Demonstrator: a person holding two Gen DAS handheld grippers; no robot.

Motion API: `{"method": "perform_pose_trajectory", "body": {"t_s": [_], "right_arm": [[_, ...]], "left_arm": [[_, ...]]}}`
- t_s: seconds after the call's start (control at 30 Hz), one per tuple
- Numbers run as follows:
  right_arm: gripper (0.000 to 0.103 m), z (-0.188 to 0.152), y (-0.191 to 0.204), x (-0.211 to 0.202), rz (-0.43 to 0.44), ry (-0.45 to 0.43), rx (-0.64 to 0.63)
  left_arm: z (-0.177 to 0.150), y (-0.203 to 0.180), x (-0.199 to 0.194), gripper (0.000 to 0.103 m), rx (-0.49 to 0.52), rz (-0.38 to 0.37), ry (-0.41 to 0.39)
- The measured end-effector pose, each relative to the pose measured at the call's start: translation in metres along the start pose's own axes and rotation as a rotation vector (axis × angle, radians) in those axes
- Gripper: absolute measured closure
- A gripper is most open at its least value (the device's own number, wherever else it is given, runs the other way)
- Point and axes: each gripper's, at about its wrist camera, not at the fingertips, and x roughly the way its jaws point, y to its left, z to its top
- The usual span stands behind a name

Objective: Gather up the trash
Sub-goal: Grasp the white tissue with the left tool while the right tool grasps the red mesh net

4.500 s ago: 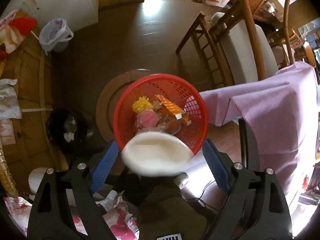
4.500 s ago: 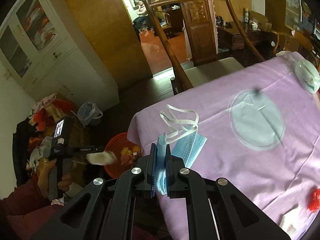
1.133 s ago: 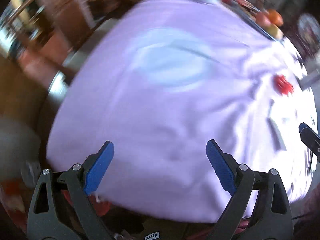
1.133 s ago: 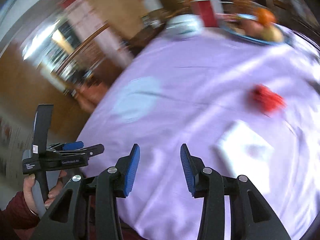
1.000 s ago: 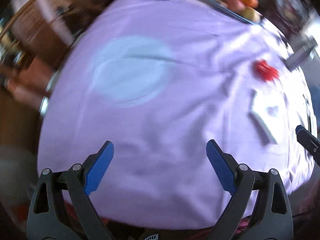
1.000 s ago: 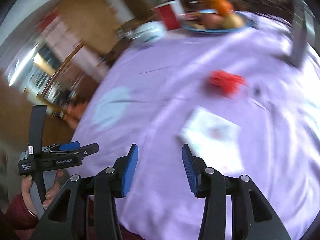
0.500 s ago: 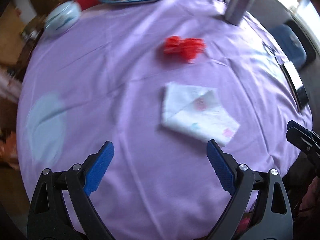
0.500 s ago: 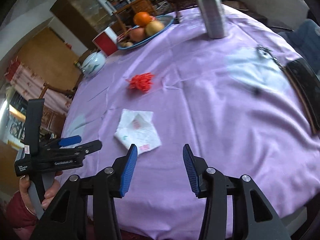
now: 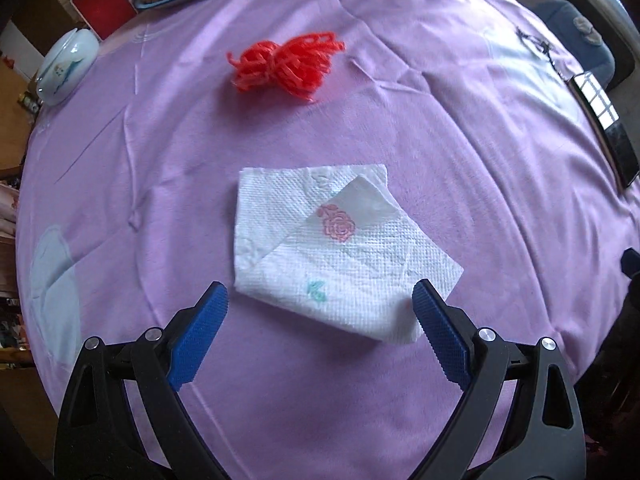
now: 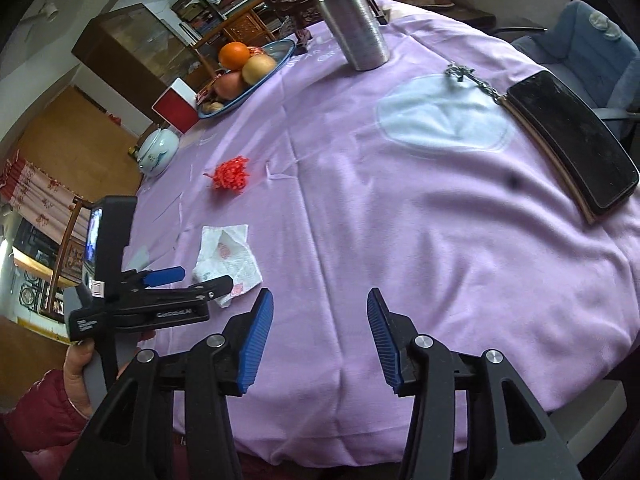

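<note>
Both grippers have swung away from the red basket on the floor and over to the near side of the worktop [image 9: 160, 140]; the paper napkin [image 9: 336, 256] that was a blurry patch off to the side a second ago now sits dead centre under the left gripper [image 9: 316, 304].

So the step in hand looks like lining up on the next bit of trash. The left gripper's fingers [image 9: 198, 330] are spread wide with nothing in them, and the napkin's near edge lies right between the two tips, flat on the purple cloth. I can't tell whether the tips are touching the cloth yet. The next move, I'd guess, is to drop the last bit and pinch. It's a thin, floppy, folded sheet, so the fingers probably need to scrape low enough to catch a fold without bunching up the tablecloth too.

The right gripper [image 10: 320, 340] hangs over bare cloth at the worktop's near edge, fingers apart and easing wider, nothing between them. The red yarn bundle [image 9: 286, 64] further back is likely next in line.

The left wrist view shows the napkin's rose print and folded-over corner, which the right one barely resolves. The right wrist view gives the side-on look: the person's hand [image 10: 80, 364] on the left gripper's handle, a finger overlapping the napkin's corner, plus the steel bottle [image 10: 352, 24], fruit plate [image 10: 256, 80], keychain [image 10: 472, 80] and phone [image 10: 572, 140].
</note>
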Motion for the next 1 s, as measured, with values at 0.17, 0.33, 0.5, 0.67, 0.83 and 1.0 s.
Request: {"method": "perform_pose_trajectory", "body": {"t_s": [0.17,0.33,0.5,0.67,0.83,1.0], "right_arm": [[0.054,0.005,-0.008,0.001,0.006,0.005,0.006],[0.054,0.01,-0.007,0.011,0.027,0.03,-0.011],[0.054,0.015,0.001,0.021,0.048,0.054,-0.045],[0.054,0.018,0.004,0.025,0.06,0.061,-0.059],[0.054,0.018,-0.001,0.025,0.066,0.059,-0.043],[0.054,0.019,0.0,0.025,0.063,0.052,-0.059]], "left_arm": [[0.003,-0.003,0.013,0.009,-0.029,0.019,0.013],[0.0,0.01,0.02,0.005,-0.096,-0.026,0.016],[-0.008,0.009,0.019,0.005,-0.103,-0.011,-0.018],[-0.016,0.009,0.016,0.012,-0.122,-0.013,-0.04],[-0.015,0.004,0.001,0.06,-0.099,-0.07,-0.057],[-0.007,0.015,-0.011,0.081,-0.167,-0.158,-0.068]]}}
